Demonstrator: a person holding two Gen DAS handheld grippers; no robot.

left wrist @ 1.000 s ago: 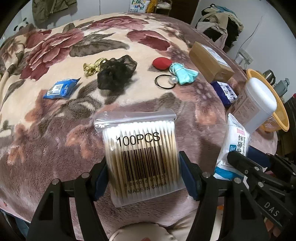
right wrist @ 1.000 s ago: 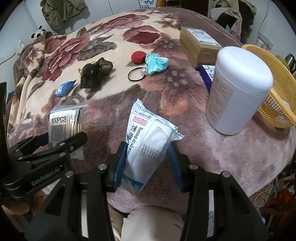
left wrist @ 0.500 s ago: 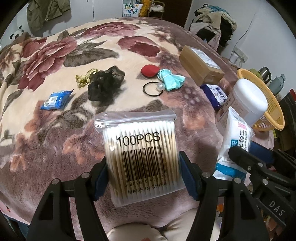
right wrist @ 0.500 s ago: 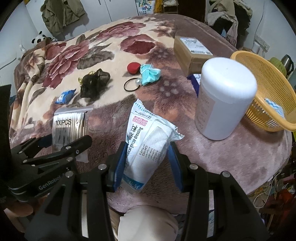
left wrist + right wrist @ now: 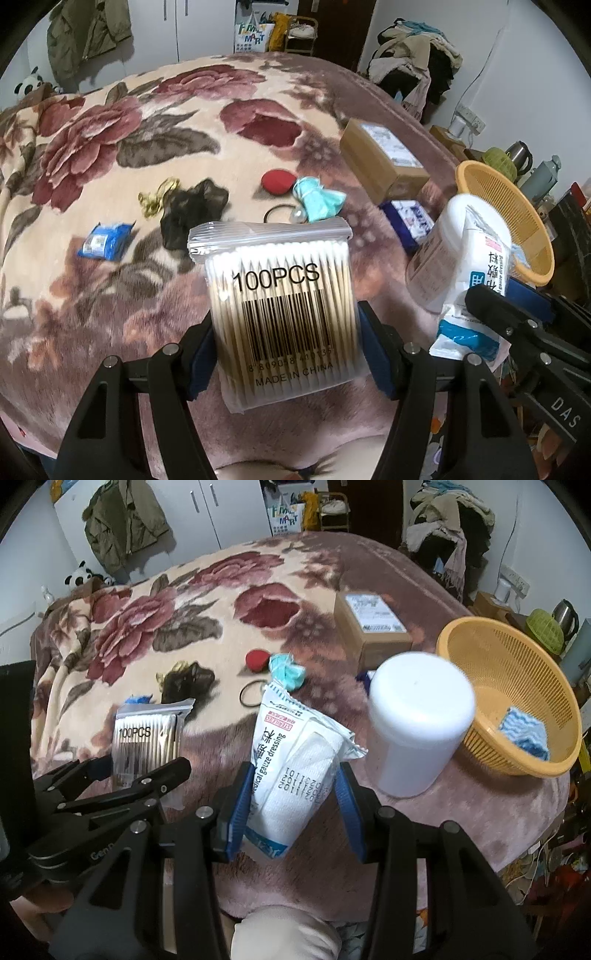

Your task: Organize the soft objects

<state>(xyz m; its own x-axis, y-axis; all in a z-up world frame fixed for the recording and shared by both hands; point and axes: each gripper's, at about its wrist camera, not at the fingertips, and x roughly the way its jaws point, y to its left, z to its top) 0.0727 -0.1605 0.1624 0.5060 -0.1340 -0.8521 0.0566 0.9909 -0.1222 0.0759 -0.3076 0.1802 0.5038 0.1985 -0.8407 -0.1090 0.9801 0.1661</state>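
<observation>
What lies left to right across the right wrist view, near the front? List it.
Clear bag of cotton swabs held in the left gripper → white gauze dressing packet held in the right gripper → white plastic cylindrical jar → orange plastic mesh basket with a blue-white cloth inside.

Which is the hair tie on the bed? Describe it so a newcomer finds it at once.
Start at the brown cardboard box on the floral blanket and move left to the crumpled teal face mask. The hair tie lies flat just left of and below it. It is the only thin black ring; the red pad and the dark mesh scrunchie nearby are solid.
</observation>
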